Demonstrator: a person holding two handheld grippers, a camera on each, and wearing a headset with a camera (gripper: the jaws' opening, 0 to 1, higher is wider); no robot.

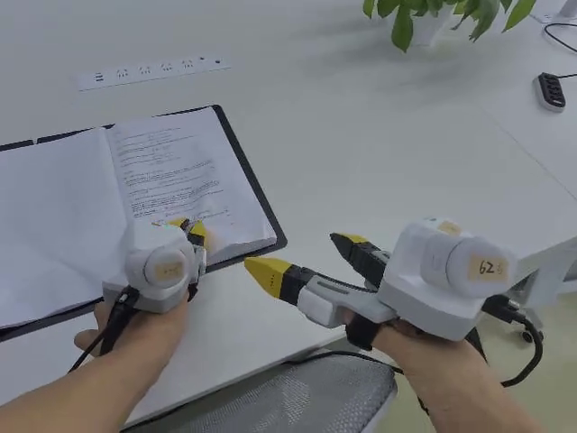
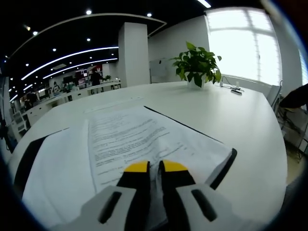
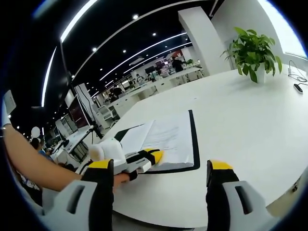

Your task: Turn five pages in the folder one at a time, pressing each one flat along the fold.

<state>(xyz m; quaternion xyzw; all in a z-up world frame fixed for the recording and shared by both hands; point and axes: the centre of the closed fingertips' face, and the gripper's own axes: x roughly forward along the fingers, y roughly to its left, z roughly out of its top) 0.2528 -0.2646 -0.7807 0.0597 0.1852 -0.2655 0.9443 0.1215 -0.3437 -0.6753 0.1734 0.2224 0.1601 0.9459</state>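
Note:
The folder (image 1: pixel 236 153) lies open on the white table, with a black cover, a blank left page (image 1: pixel 54 216) and a printed right page (image 1: pixel 171 171). My left gripper (image 1: pixel 194 233) is shut, its yellow tips low over the near edge of the printed page (image 2: pixel 130 134); I cannot make out a sheet between the jaws. In its own view, the left gripper (image 2: pixel 156 167) shows the tips almost touching. My right gripper (image 1: pixel 306 257) is open and holds nothing, hovering right of the folder's near right corner. The right gripper (image 3: pixel 160 166) faces the folder (image 3: pixel 168 137) and the left gripper (image 3: pixel 127 161).
A white power strip (image 1: pixel 153 70) lies beyond the folder, and a potted plant (image 1: pixel 442 18) stands at the far right. A black power strip (image 1: pixel 550 90) lies at the right edge. A mesh chair (image 1: pixel 297 397) sits under the table's near edge.

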